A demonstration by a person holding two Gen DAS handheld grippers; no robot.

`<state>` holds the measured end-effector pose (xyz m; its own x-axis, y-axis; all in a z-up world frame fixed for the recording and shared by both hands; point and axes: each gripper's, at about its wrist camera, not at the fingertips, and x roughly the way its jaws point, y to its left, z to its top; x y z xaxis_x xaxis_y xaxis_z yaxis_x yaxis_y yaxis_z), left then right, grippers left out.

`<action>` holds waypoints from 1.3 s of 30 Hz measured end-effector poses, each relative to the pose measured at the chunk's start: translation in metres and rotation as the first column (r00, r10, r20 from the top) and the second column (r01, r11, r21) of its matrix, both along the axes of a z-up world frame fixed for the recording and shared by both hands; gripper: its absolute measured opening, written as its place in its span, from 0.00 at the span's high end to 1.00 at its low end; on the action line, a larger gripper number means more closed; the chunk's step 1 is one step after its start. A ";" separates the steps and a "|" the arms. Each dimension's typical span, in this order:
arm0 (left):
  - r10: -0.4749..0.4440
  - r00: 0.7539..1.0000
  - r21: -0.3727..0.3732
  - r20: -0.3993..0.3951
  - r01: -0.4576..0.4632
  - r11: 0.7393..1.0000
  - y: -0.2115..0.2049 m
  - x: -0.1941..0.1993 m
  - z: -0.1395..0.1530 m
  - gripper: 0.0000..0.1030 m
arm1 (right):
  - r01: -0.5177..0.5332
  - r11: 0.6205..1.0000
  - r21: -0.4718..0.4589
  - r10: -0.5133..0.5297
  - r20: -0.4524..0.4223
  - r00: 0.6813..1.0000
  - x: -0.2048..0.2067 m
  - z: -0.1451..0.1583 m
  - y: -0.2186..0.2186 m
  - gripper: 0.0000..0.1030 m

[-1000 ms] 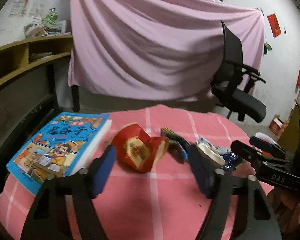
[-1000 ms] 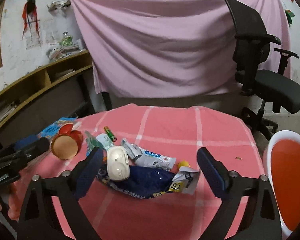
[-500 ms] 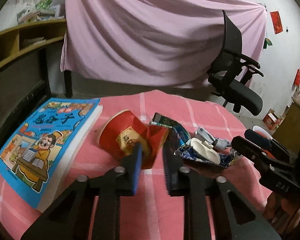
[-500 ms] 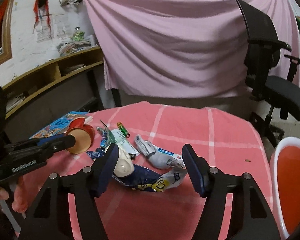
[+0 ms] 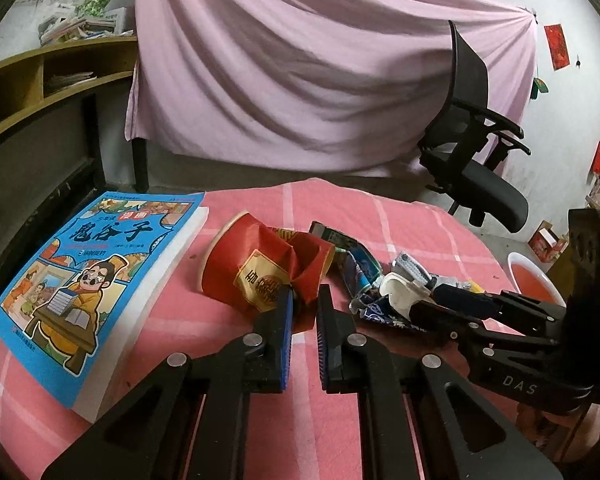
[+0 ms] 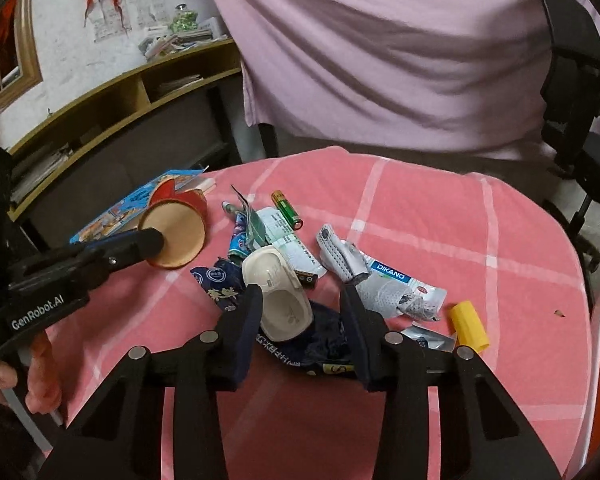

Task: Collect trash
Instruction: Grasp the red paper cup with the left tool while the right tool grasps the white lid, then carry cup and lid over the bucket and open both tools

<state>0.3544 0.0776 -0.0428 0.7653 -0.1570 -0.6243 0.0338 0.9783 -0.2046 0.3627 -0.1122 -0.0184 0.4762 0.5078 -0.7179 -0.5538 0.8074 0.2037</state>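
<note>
A crushed red paper cup (image 5: 260, 276) lies on its side on the pink checked tablecloth (image 5: 380, 216). My left gripper (image 5: 303, 300) is shut on the cup's crumpled rim; the cup's open mouth shows in the right wrist view (image 6: 174, 236). My right gripper (image 6: 300, 300) is partly closed around a dark blue wrapper (image 6: 324, 340) and a cream-white mouse (image 6: 280, 296) lying on it. Around them lie a green battery (image 6: 287, 210), a white DIKANG packet (image 6: 392, 286), a yellow cap (image 6: 469, 324) and more wrappers.
A blue comic book (image 5: 84, 280) lies at the table's left. A white bin with a red liner (image 5: 534, 280) stands beyond the table's right edge. A black office chair (image 5: 476, 160) stands behind the table, before a pink sheet. Wooden shelves (image 5: 40, 80) run along the left.
My left gripper has shut on the red cup's rim and crushed it. My right gripper has moved down over the mouse and blue wrapper, and its fingers have narrowed.
</note>
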 end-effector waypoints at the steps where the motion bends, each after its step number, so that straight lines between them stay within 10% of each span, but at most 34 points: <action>1: 0.000 1.000 0.006 0.003 0.000 1.000 -0.001 -0.001 0.000 0.92 | -0.004 1.000 0.001 0.004 0.000 1.000 -0.002 0.000 0.000 0.67; 5: 0.007 1.000 0.023 0.013 -0.007 1.000 -0.007 -0.002 0.002 0.92 | -0.039 0.999 -0.012 0.039 -0.004 0.999 -0.004 -0.001 0.006 0.91; 20: 0.066 0.974 0.055 0.216 -0.080 0.995 -0.025 -0.043 0.020 0.92 | 0.020 0.998 0.060 -0.032 0.221 0.975 -0.040 0.026 -0.009 0.94; 39: 0.029 0.864 0.090 0.503 -0.085 0.992 -0.087 -0.097 0.060 0.92 | 0.189 0.923 0.335 -0.352 0.537 0.767 -0.120 0.078 -0.096 0.94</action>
<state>0.2576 -0.0099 0.0174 0.9843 -0.0583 -0.1664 0.0471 0.9964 -0.0704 0.2430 -0.2082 0.0595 0.9016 0.4125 -0.1304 -0.3967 0.9085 0.1311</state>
